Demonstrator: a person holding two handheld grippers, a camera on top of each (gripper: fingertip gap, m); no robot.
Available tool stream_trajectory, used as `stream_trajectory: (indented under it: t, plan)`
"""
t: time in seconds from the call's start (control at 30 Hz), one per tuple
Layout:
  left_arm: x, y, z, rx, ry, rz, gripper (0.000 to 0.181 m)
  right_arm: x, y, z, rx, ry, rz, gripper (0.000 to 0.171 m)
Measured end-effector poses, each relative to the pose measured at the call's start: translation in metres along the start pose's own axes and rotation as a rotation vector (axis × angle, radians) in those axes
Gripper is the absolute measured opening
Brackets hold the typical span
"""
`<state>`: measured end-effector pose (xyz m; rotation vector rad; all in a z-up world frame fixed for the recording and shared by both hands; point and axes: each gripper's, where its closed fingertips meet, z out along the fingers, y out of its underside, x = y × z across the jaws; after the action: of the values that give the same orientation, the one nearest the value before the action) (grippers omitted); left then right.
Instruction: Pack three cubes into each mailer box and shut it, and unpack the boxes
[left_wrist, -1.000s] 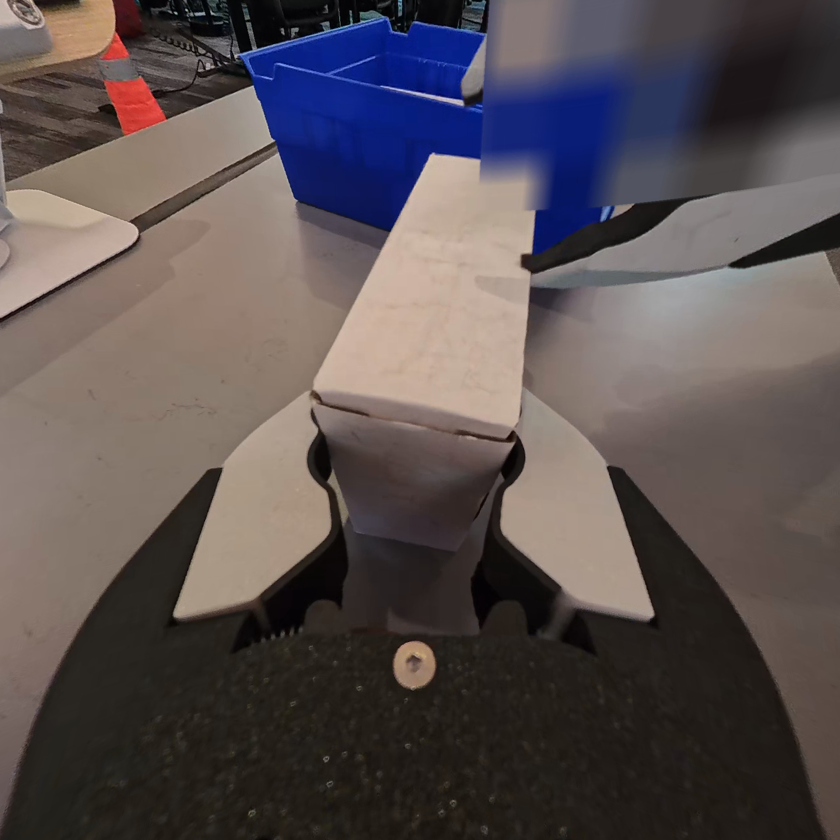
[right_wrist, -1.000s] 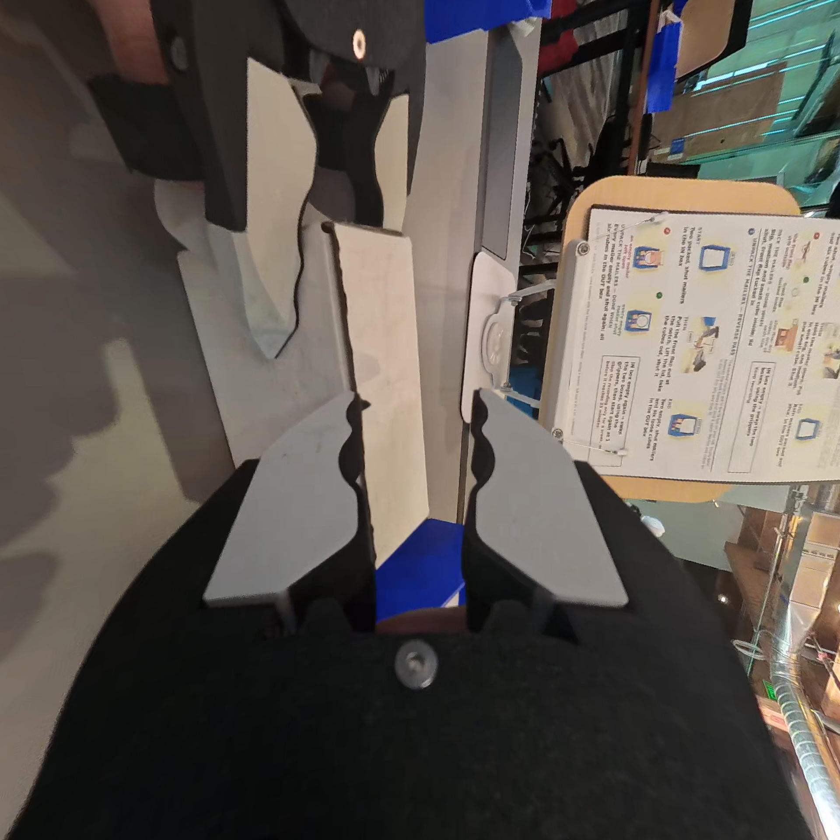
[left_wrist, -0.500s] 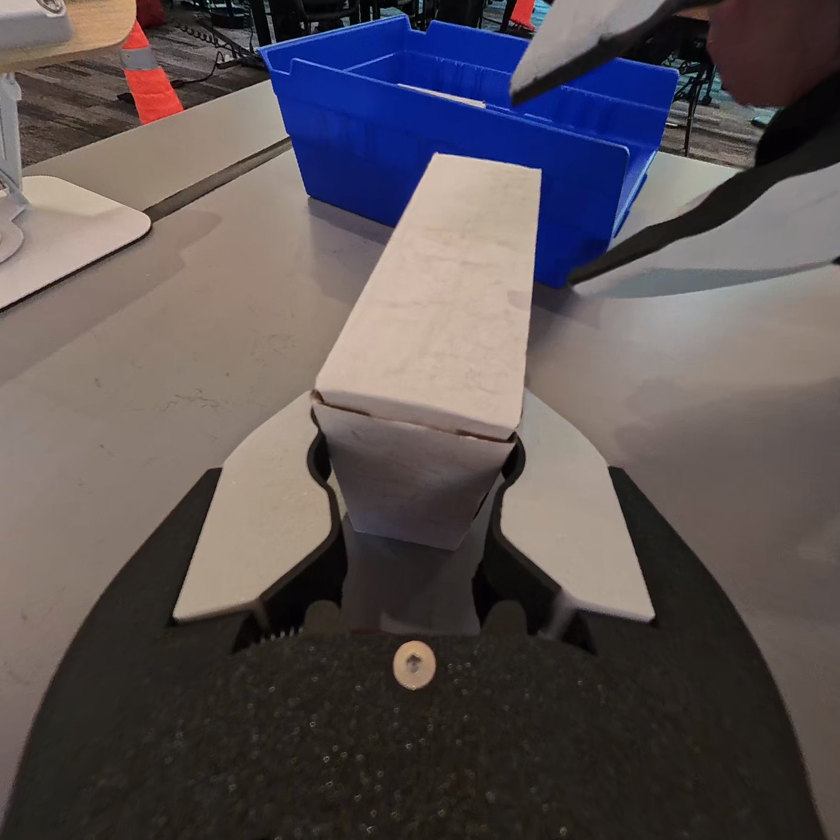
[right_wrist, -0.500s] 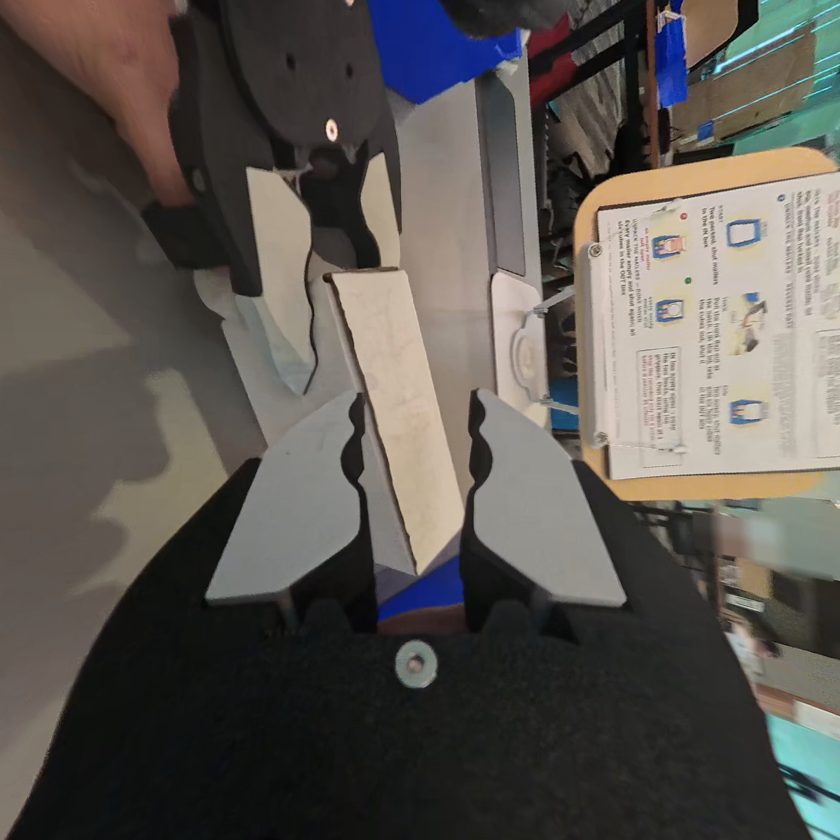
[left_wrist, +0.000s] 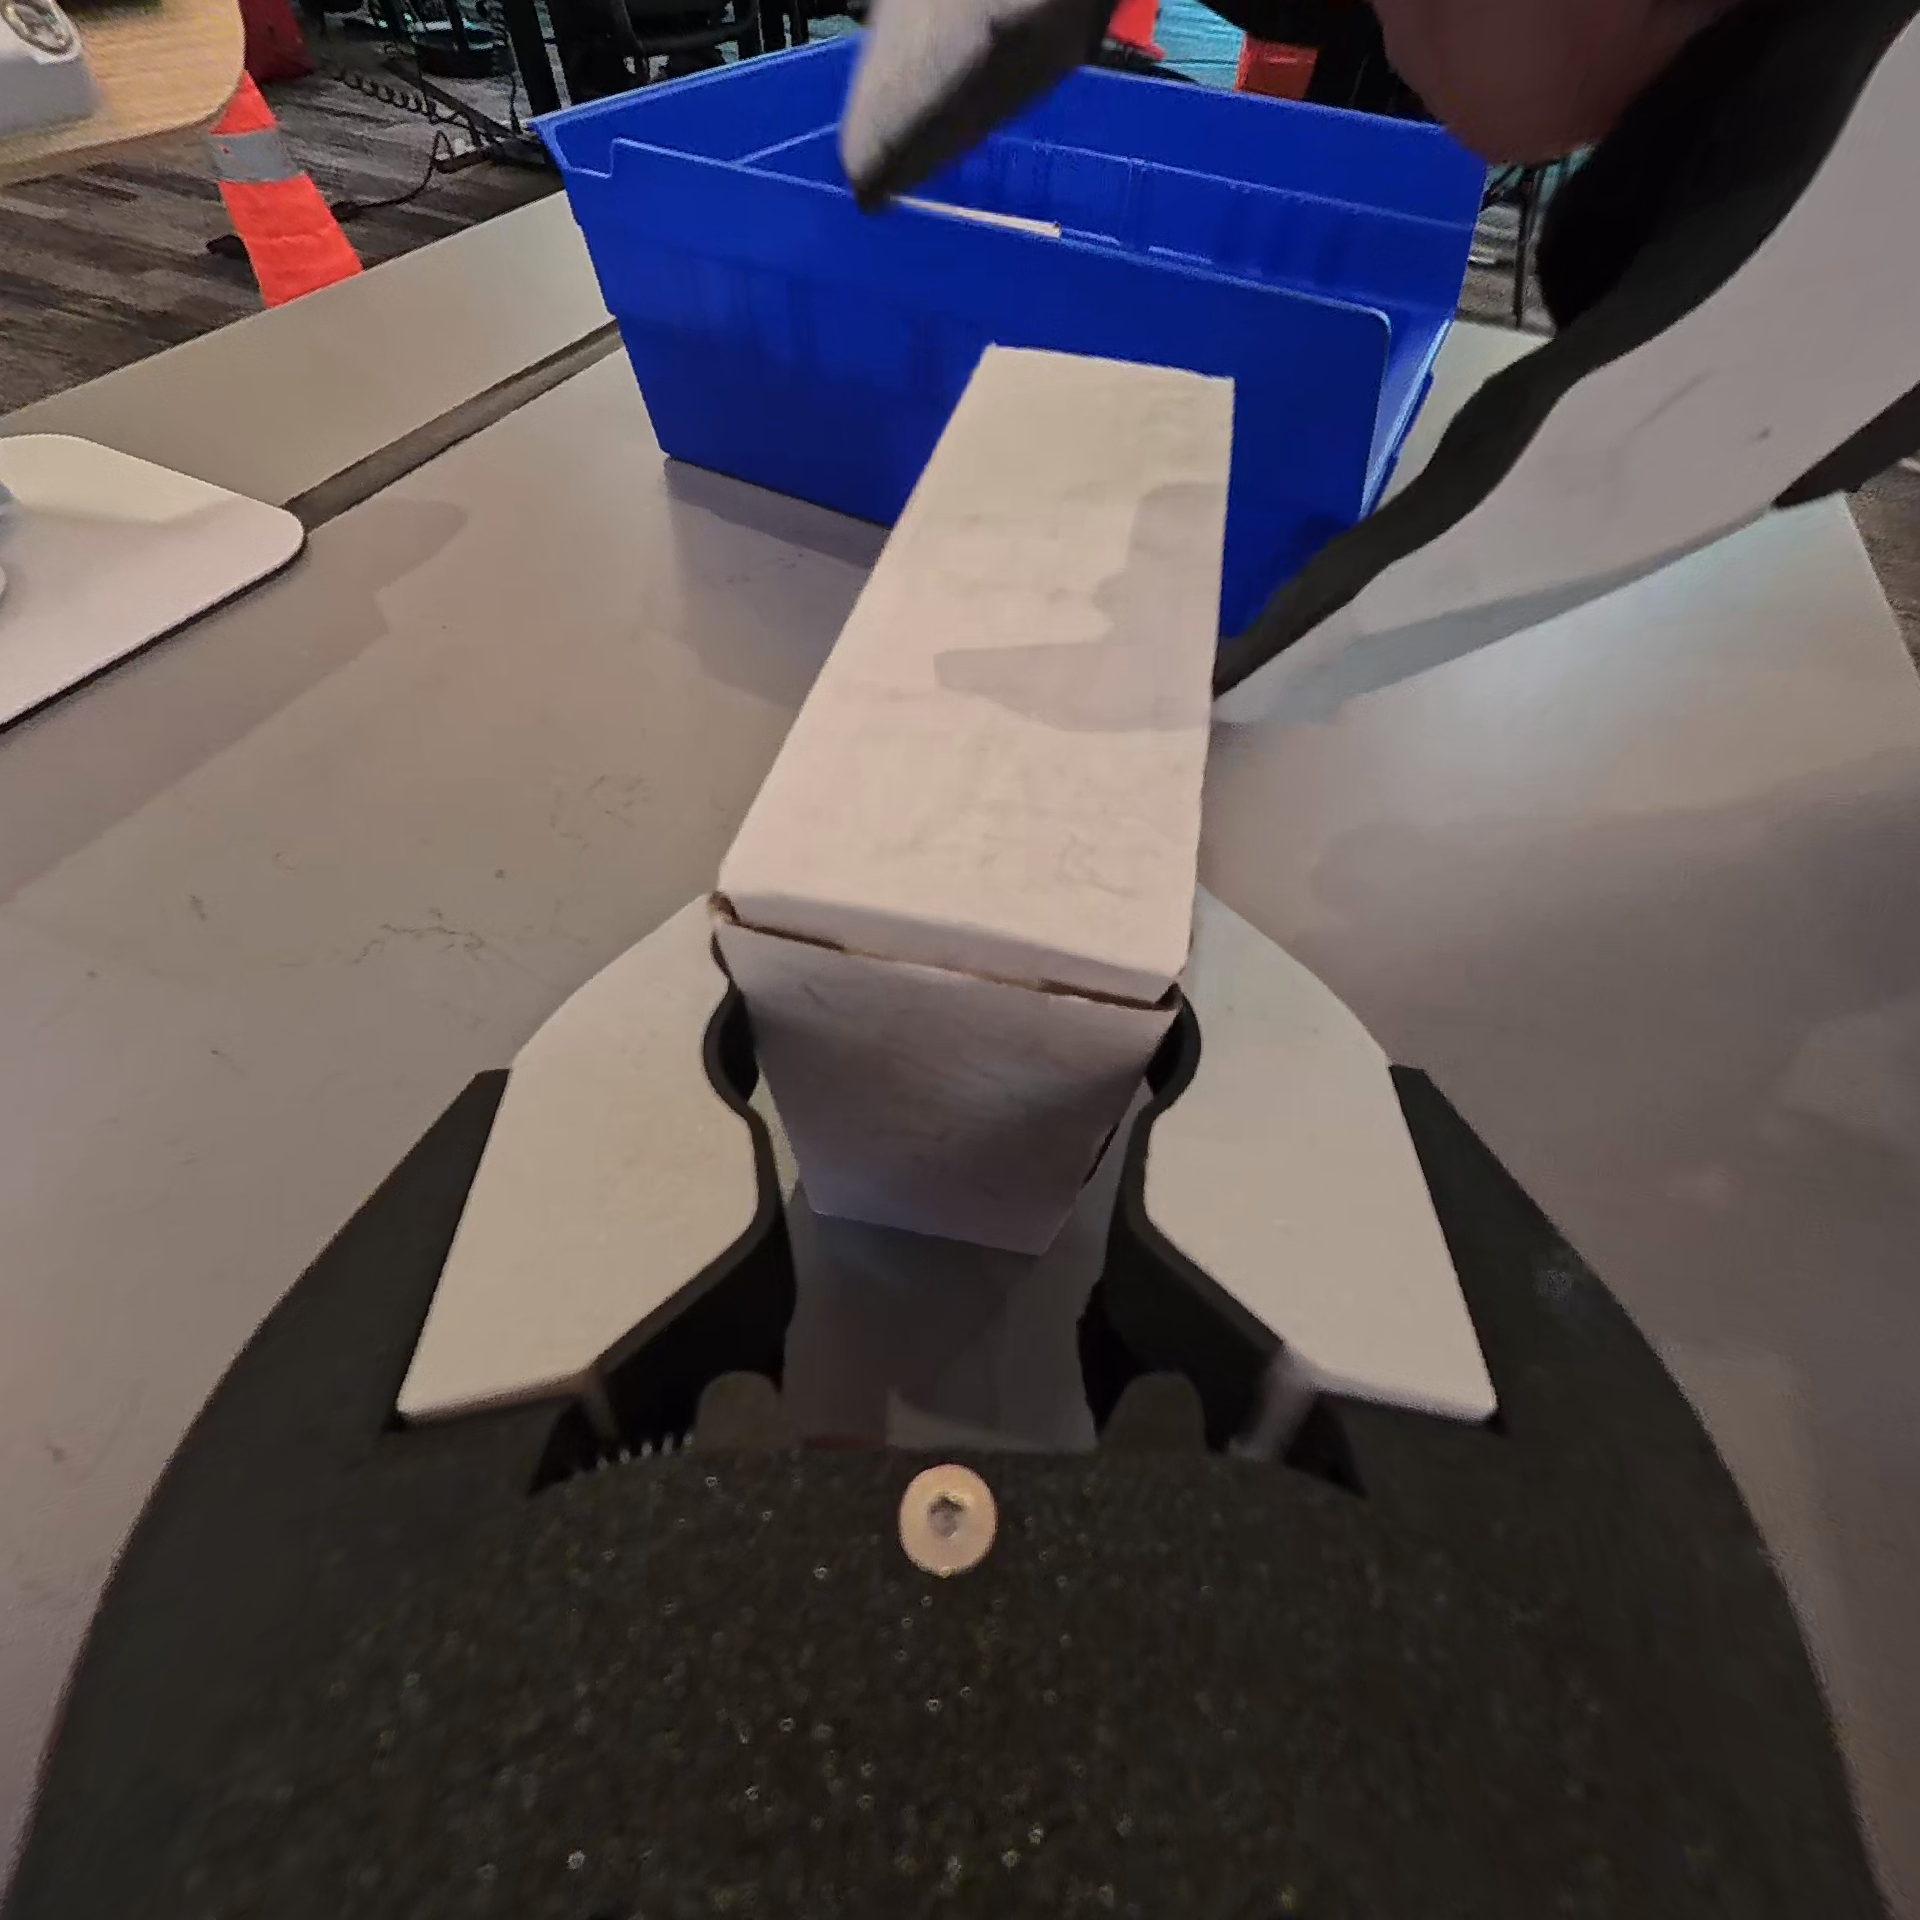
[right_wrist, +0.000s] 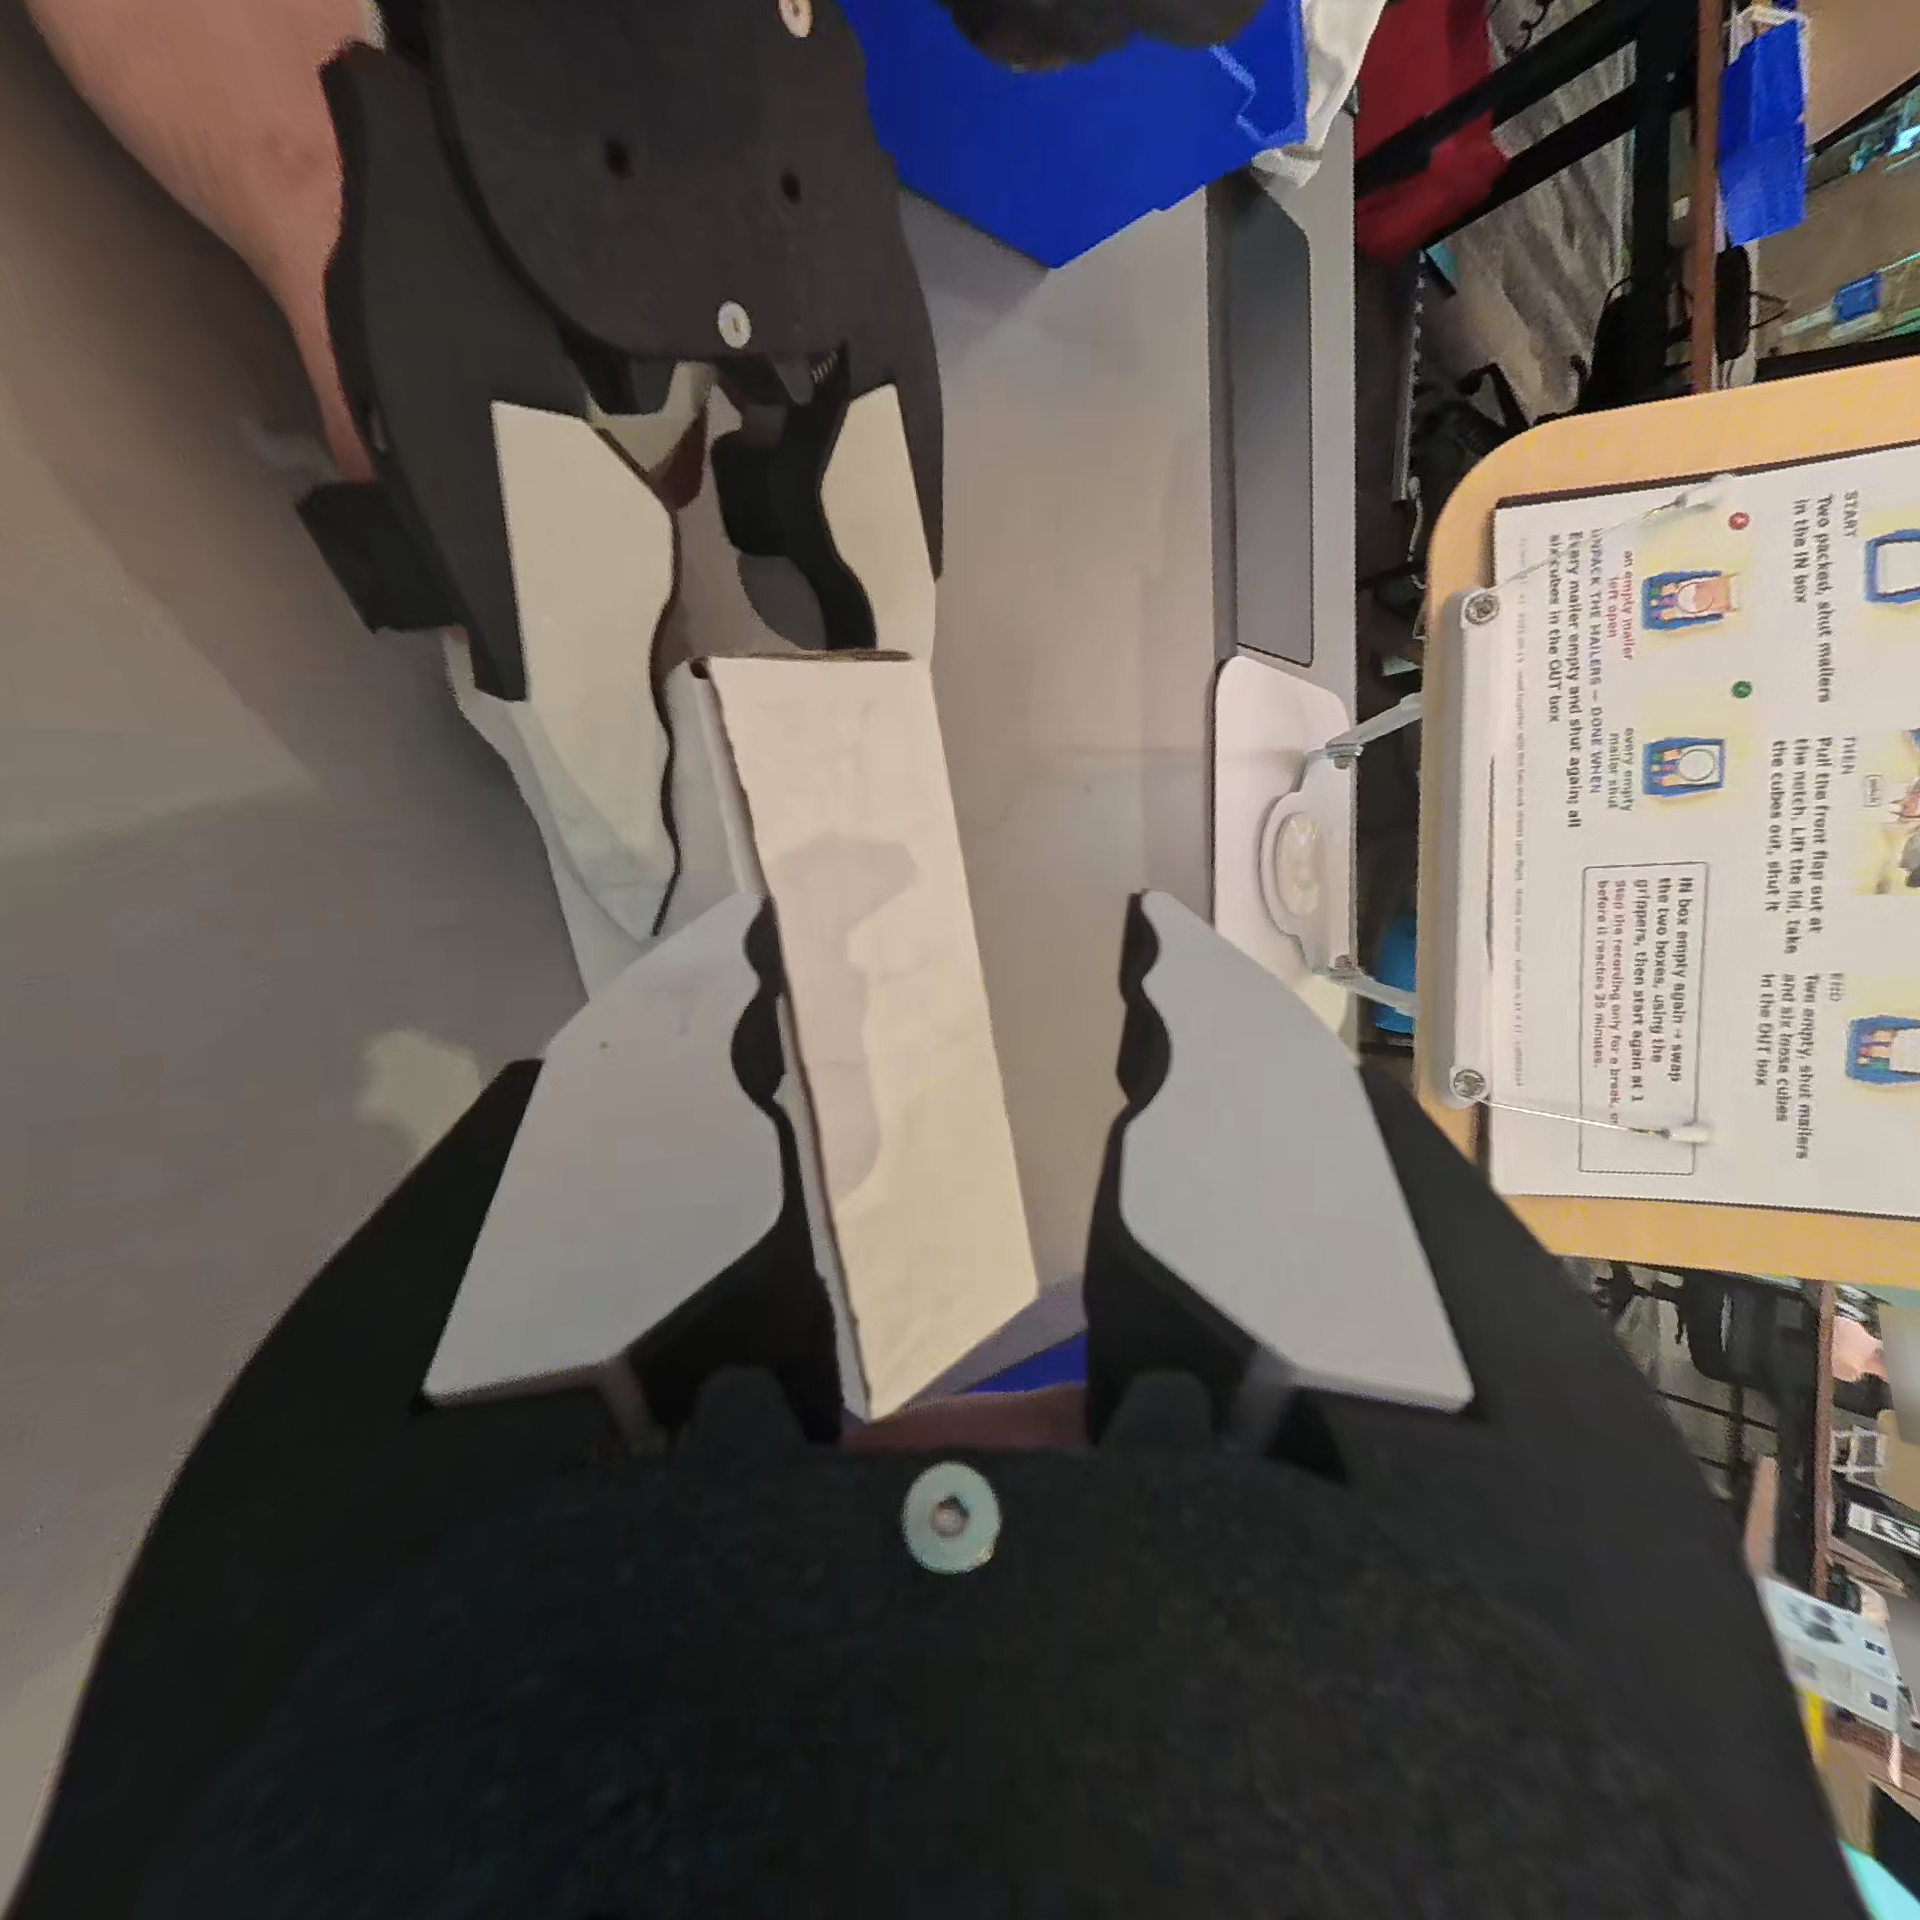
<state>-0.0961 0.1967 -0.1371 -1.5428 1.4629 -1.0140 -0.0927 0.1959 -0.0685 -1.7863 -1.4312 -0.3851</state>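
A shut white mailer box (left_wrist: 1018, 707) stretches away from me toward the blue bin (left_wrist: 935, 343). My left gripper (left_wrist: 951, 997) is shut on the box's near end, one finger on each long side. My right gripper (right_wrist: 951, 925) is open and straddles the far end of the box (right_wrist: 894, 987) without touching it. In the left wrist view its fingers (left_wrist: 1621, 416) hang above and right of the box. In the right wrist view the left gripper (right_wrist: 790, 665) faces me, held by a hand. No cubes are in view.
The grey table (left_wrist: 364, 831) has a seam at the far left. A white stand base (left_wrist: 104, 561) sits at the left edge. An orange cone (left_wrist: 281, 208) stands on the floor beyond. A wooden board with an instruction sheet (right_wrist: 1662, 831) is on the right.
My right gripper has opened wider and swung over the far end of the box, which now lies between its fingers. My left gripper has kept its hold on the box.
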Motion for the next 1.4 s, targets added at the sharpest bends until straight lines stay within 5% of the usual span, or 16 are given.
stream_trajectory:
  t: [0.23, 0.43, 0.53, 0.83, 1.13, 1.4]
  plan:
    - [0.001, 0.000, 0.000, -0.005, 0.000, 0.005, 0.073, 0.015, -0.003, -0.004, 0.008, 0.086, -0.027, 0.077]
    - [0.002, 0.000, 0.001, -0.008, -0.002, 0.014, 0.073, 0.000, -0.007, -0.003, -0.031, 0.225, -0.221, 0.055]
    - [0.002, 0.000, 0.002, -0.011, -0.019, 0.000, 0.073, -0.010, -0.007, 0.004, -0.064, 0.238, -0.277, 0.029]
    - [0.003, 0.000, 0.002, 0.001, -0.018, 0.043, 0.072, 0.000, -0.007, -0.001, -0.114, 0.331, -0.264, 0.051]
    - [0.003, 0.000, 0.003, -0.005, 0.013, 0.043, 0.072, 0.025, 0.066, -0.019, -0.208, 0.390, -0.222, 0.049]
    - [0.003, 0.001, 0.002, -0.007, 0.006, 0.044, 0.072, 0.020, 0.075, -0.018, -0.298, 0.369, -0.288, 0.027]
